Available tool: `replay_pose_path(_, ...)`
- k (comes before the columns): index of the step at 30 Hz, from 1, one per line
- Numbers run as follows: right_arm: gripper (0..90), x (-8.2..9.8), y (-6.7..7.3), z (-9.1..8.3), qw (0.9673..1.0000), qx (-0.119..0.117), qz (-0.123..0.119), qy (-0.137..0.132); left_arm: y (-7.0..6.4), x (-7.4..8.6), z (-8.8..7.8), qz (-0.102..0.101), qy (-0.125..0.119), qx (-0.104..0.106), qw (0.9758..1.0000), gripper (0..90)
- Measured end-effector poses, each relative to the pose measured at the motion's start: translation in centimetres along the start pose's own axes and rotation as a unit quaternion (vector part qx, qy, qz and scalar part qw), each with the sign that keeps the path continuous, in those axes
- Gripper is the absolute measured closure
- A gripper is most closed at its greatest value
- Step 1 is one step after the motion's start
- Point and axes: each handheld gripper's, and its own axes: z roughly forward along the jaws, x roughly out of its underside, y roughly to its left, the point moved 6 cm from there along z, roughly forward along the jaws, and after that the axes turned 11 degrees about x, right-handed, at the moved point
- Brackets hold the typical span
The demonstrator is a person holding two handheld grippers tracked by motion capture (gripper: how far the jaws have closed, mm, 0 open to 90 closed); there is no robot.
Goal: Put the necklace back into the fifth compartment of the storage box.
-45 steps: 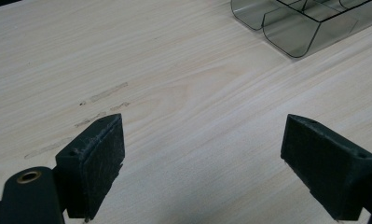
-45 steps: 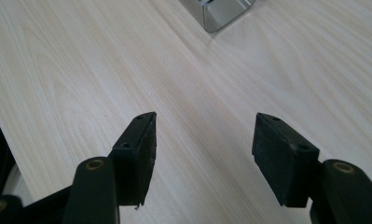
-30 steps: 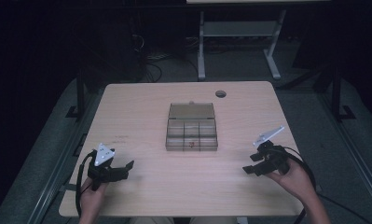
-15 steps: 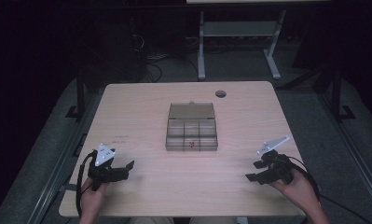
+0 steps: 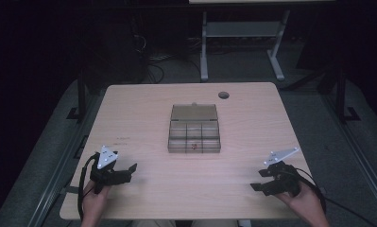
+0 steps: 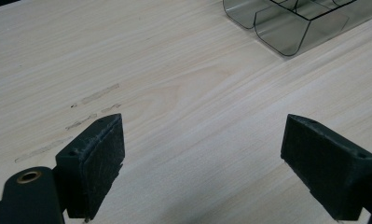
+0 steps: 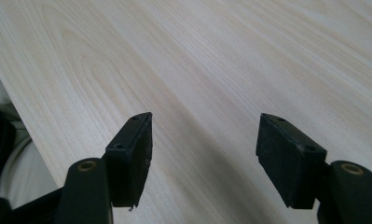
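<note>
A clear plastic compartment box (image 5: 194, 128) lies with its lid open at the middle of the light wooden table (image 5: 143, 109); something small and red (image 5: 194, 146) sits in a front compartment. My left gripper (image 5: 128, 172) rests near the front left corner, open, with bare wood between its jaws (image 6: 202, 154). A corner of the box (image 6: 286, 23) shows ahead of it in the left gripper view. My right gripper (image 5: 257, 179) sits low near the front right edge. Its jaws have just been opening, and they stand open with nothing between them (image 7: 204, 149).
A dark round cable hole (image 5: 223, 95) is set in the table's far side, right of centre. Faint scuff marks (image 6: 88, 109) cross the wood ahead of the left gripper. Beyond the table stand a metal frame (image 5: 243, 33) and cables on a dark floor.
The right hand has drawn back toward the front right edge of the table and sunk a little. The left hand and the box have stayed put.
</note>
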Motion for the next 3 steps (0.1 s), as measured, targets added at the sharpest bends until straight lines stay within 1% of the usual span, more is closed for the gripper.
replay_pose_path(2,34.5,0.14,0.43,-0.14,0.9999,0.008,-0.004,-0.006,-0.07,-0.05,0.03,0.000,-0.001,0.000,1.0000,13.1)
replay_pose_path(3,33.9,0.16,0.69,-0.17,0.9998,0.013,-0.004,-0.015,-0.09,-0.06,0.07,0.000,0.000,0.000,1.0000,13.1)
